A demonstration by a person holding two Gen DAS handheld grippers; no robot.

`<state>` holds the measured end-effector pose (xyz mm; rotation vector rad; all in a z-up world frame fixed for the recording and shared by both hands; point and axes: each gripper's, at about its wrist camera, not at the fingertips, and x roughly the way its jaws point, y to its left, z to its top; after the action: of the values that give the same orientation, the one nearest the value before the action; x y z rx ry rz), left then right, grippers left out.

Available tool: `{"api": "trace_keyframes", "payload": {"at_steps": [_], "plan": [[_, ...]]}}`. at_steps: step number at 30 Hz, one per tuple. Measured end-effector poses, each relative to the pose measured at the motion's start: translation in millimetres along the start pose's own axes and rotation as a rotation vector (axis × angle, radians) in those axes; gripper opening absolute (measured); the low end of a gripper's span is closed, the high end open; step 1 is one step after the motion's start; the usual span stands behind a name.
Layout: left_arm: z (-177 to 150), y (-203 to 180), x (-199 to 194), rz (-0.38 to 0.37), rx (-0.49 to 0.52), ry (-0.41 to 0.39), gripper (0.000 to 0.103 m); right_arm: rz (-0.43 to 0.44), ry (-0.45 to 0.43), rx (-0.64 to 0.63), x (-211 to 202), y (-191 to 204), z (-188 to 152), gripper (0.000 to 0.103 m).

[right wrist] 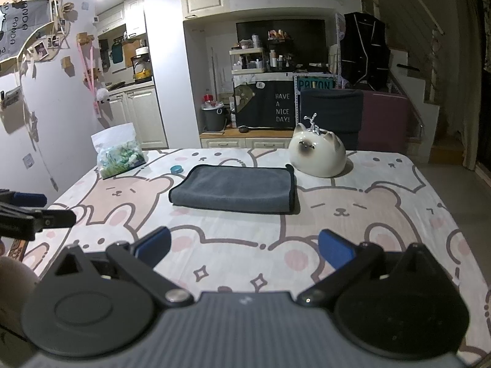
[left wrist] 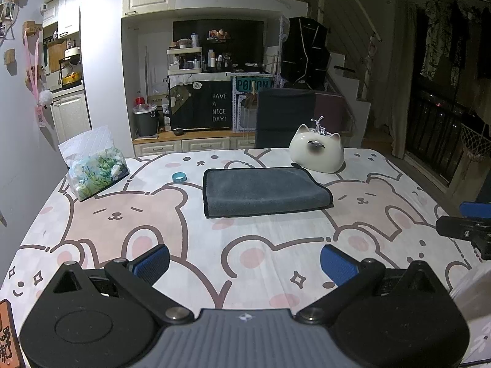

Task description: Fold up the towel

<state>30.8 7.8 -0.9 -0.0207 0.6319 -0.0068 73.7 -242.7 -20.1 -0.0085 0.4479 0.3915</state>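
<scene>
The grey towel (left wrist: pixel 264 191) lay folded ahead of both grippers, apparently done. The left gripper (left wrist: pixel 244 262) and right gripper (right wrist: pixel 244 248) hung back with fingers apart, gripping nothing, probably released.

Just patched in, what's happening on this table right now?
A person holds two grippers above the bear-print table, both open and holding nothing. The left gripper and right gripper sit back from the gray towel, which lies flat, already folded into a compact rectangle. A cat-shaped ceramic sits just behind it, and a small blue ring and a plastic bag lie to its left.
</scene>
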Motion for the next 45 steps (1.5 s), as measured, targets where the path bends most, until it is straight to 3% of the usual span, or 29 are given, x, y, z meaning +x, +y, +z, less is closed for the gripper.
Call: {"api": "trace_keyframes", "payload": {"at_steps": [45], "plan": [[-1.7,-0.2,0.3,0.001,0.000,-0.001,0.103,0.007,0.003,0.002,-0.2,1.9,-1.8,0.103]]}}
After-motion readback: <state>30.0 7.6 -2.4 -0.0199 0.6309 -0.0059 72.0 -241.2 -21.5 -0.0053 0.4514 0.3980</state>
